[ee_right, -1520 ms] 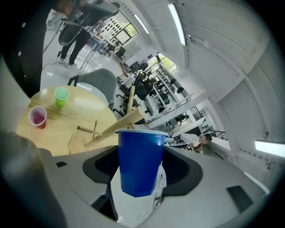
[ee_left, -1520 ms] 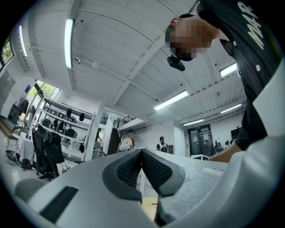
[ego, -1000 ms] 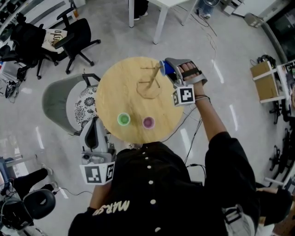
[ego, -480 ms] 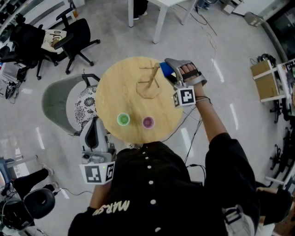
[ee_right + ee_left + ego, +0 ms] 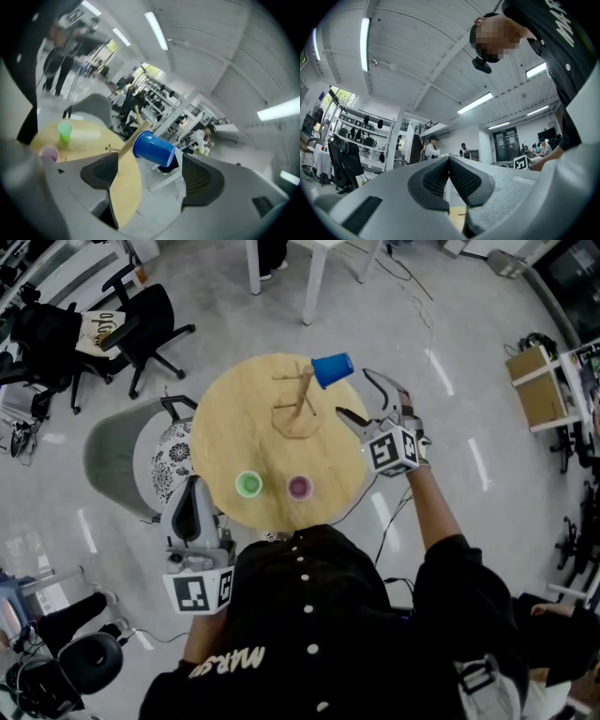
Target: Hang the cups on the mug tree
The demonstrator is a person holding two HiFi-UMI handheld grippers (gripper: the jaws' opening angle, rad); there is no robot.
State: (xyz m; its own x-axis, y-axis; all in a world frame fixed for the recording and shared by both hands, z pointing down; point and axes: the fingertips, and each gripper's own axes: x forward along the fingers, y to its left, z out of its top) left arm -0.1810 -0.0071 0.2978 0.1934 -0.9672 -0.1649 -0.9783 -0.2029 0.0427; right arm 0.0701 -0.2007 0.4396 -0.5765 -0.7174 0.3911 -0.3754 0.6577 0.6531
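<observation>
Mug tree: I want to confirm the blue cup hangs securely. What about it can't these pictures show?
- Peg tip inside the blue cup: hidden by the cup's wall, head and right gripper views.
- Mug tree base: behind the right gripper's jaw in its own view.
- Left gripper view: the left gripper's shut jaws block nearly all of the table.

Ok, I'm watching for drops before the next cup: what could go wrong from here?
The blue cup hangs tilted on a peg of the mug tree and might slide off. The right gripper, whose jaws have just been opening with nothing between them, is near it and could knock it.
</observation>
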